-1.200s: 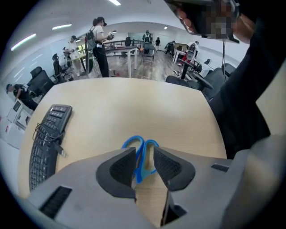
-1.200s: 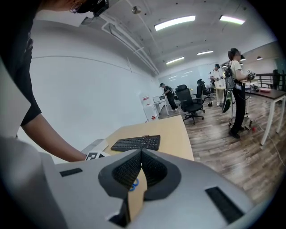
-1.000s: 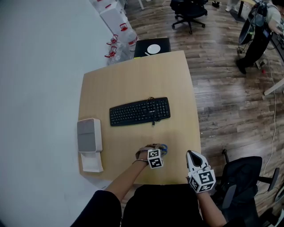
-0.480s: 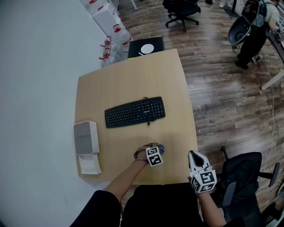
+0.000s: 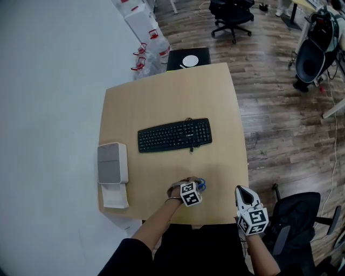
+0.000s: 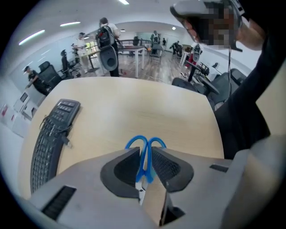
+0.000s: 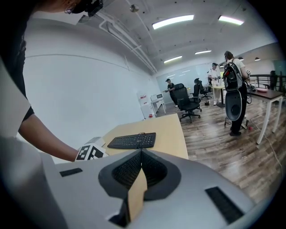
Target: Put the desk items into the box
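I'm in an open-plan office: swivel chair (image 5: 232,15) at one o'clock, keyboard (image 5: 174,135) on my surface (image 5: 161,97), plank floor (image 5: 280,124).

I have bare desk (image 5: 161,102) all round the keyboard (image 5: 174,135), which lies across the middle. There is a broad clear band beyond it and another on my side. The box (image 5: 112,163) blocks the left edge, hard by the white wall (image 5: 48,108), so nothing passes there. Off the near right corner stands a black chair (image 5: 302,215).

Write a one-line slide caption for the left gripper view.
Left tool, jaws just closing, grips blue-handled scissors lying on the wooden desk, keyboard to the left.
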`<state>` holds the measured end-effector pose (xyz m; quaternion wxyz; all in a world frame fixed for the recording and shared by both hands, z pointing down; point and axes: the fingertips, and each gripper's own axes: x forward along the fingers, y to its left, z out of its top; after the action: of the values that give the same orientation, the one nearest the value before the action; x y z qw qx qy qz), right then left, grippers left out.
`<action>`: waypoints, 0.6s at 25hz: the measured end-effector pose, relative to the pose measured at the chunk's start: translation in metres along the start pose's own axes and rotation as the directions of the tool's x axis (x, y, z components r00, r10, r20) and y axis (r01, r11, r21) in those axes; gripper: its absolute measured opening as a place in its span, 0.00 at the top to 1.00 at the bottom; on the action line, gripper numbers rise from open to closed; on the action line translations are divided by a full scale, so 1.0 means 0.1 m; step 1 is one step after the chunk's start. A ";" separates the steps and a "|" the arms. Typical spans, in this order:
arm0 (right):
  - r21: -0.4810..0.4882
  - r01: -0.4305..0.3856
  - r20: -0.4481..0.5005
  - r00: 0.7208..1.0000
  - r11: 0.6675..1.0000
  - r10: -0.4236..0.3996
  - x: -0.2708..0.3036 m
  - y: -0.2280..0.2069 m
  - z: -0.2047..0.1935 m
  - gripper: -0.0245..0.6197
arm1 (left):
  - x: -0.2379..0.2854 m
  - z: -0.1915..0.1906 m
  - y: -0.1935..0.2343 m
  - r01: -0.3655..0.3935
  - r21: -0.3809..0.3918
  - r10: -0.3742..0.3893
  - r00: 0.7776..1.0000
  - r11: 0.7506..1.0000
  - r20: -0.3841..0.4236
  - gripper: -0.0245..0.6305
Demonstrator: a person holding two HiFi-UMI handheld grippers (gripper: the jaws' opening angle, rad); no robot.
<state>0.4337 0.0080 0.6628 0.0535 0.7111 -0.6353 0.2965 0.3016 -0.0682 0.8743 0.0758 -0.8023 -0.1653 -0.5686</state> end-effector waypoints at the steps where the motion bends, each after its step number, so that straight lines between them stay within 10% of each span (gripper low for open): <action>1: -0.006 0.002 -0.001 1.000 1.000 -0.002 0.02 0.04 0.01 0.87 | -0.10 -0.01 0.04 -0.021 -0.040 0.022 0.999 0.999 0.035 0.83; 15: -0.144 -0.182 -0.002 0.983 0.973 0.183 0.55 1.61 0.41 0.87 | -1.96 -0.82 0.45 -0.178 -0.453 0.355 0.870 0.874 0.344 0.83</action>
<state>0.2987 -0.0883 0.6079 0.0734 0.6457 -0.7179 0.2497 0.1859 -0.1706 0.7218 -0.0503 -0.9177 0.0591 -0.3897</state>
